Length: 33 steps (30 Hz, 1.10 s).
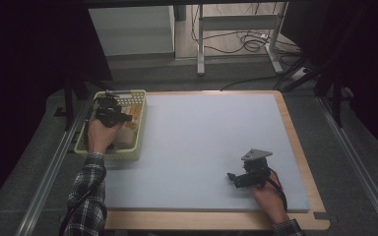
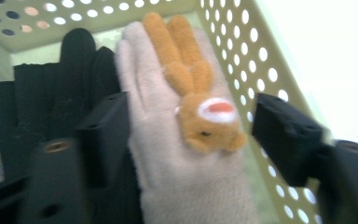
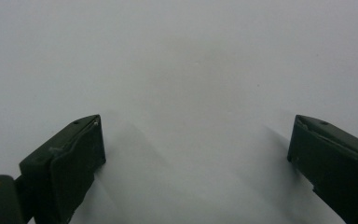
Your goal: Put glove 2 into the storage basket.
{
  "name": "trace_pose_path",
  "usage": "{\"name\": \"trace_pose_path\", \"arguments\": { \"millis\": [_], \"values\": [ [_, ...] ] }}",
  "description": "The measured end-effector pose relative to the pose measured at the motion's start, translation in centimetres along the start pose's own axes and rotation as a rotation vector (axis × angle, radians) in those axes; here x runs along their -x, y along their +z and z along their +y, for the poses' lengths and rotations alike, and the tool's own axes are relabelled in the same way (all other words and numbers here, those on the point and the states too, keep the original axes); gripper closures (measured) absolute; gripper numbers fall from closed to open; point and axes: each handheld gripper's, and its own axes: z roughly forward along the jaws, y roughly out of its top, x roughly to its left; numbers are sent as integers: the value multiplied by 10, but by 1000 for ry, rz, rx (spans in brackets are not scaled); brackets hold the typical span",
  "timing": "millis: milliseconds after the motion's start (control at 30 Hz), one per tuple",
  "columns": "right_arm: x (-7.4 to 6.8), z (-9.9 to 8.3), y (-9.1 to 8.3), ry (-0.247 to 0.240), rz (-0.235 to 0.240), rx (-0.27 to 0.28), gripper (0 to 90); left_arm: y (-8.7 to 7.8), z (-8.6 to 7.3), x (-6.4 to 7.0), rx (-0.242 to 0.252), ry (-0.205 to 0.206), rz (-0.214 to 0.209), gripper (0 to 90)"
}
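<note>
Black jaws of the left gripper stand wide apart astride a fuzzy beige glove with an orange plush animal sewn on its back, gripping nothing; the left jaw touches the glove's edge, the right one stands clear; a black knitted glove lies just beside it, both inside the pale green perforated plastic basket at the grey mat's left edge; well apart, the right gripper hovers over bare mat, jaws spread wide, empty.
</note>
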Motion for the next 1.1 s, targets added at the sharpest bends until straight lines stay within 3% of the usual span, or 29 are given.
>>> {"name": "trace_pose_path", "arguments": {
  "millis": [67,133,200,367,533,600,733,900,1100],
  "values": [
    [0,0,0,0,0,0,34,-1,-3,-4,1,-4,47,545],
    [0,0,0,0,0,0,34,0,-6,-11,4,-32,49,661],
    [0,0,0,0,0,0,34,5,-8,-13,-37,-22,85,730],
    [0,0,0,0,0,0,34,27,-11,-12,-158,-5,109,778],
    [0,0,0,0,0,0,34,43,-11,-5,-192,4,91,821],
    [0,0,0,1,1,0,34,45,-9,0,-193,19,75,827],
    [0,0,0,0,0,0,34,44,-7,4,-199,33,89,824],
    [0,0,0,0,1,0,34,37,-10,-7,-165,-7,98,711],
    [0,0,0,0,0,0,34,23,-14,-16,-101,-19,94,552]
  ]
}}
